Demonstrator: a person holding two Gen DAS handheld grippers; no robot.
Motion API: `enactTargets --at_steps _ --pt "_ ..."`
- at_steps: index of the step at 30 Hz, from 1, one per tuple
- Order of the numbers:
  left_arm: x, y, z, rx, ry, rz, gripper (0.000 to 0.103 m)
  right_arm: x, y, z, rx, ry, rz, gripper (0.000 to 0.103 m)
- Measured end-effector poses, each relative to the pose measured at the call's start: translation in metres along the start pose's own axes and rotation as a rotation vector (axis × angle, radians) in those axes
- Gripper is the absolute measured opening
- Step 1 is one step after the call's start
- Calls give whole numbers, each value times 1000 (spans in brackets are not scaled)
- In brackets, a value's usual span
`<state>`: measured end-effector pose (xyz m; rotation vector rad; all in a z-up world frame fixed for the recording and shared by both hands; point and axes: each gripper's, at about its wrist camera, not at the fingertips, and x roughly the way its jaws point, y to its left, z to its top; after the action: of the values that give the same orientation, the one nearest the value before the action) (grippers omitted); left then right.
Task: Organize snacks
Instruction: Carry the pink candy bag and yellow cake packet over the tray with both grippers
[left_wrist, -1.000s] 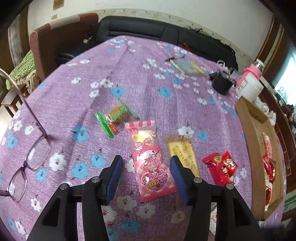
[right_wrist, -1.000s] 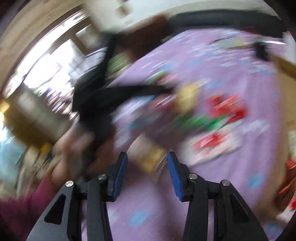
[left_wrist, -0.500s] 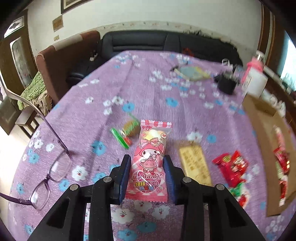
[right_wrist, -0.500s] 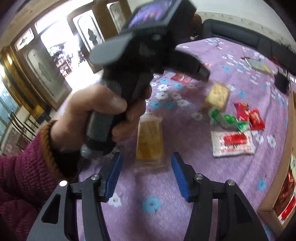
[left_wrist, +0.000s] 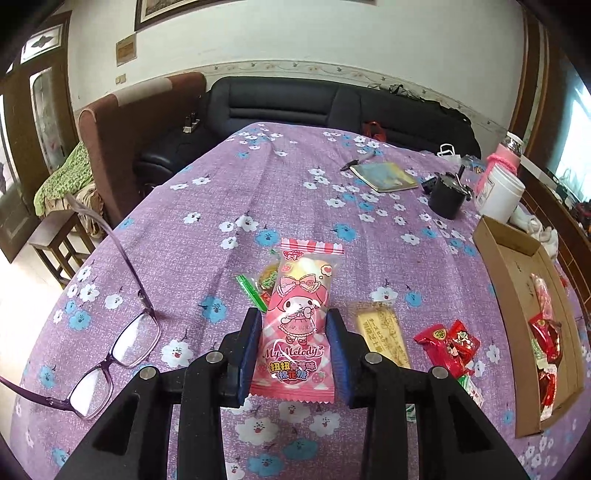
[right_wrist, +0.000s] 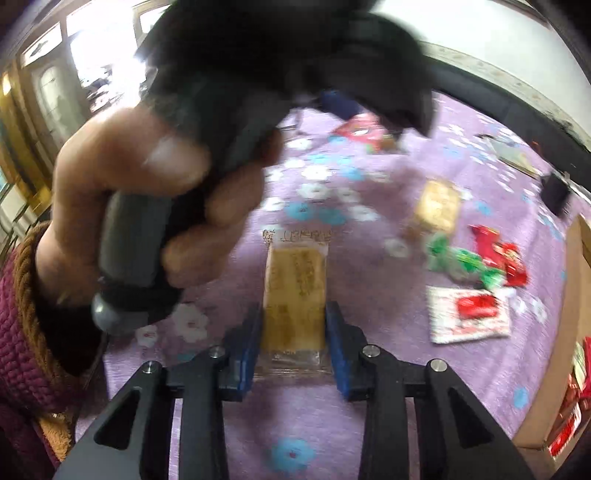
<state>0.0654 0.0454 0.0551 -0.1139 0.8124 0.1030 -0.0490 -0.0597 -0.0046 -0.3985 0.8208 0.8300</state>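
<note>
Fingers (left_wrist: 254, 343) flank pink snack packet (left_wrist: 297, 325); right gripper (right_wrist: 294, 339) closing around golden biscuit (right_wrist: 295, 291).

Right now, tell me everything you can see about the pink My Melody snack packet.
The pink My Melody packet is a glossy plastic pillow pack with crimped, zigzag ends, a red-striped top seal and a cartoon bunny in a pink hood; pale sweets show through a clear window near the top. It stands upright, pinched at its lower half between the blue pads of the left tongs, over the purple flowered tablecloth. Behind it lies a green-wrapped snack.
</note>
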Motion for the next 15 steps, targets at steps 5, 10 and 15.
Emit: enactTargets --at_steps 5,10,15 --pt "3 -1 -1 -8 18 -28 38 -23 -46 -6 159 -87 -21 33" --pt "2 -3 -2 -19 15 -63 38 -49 -90 -9 309 -207 -57 33" --pt "-7 -16 -5 15 -31 -70 38 -65 -103 -15 400 -273 -67 33"
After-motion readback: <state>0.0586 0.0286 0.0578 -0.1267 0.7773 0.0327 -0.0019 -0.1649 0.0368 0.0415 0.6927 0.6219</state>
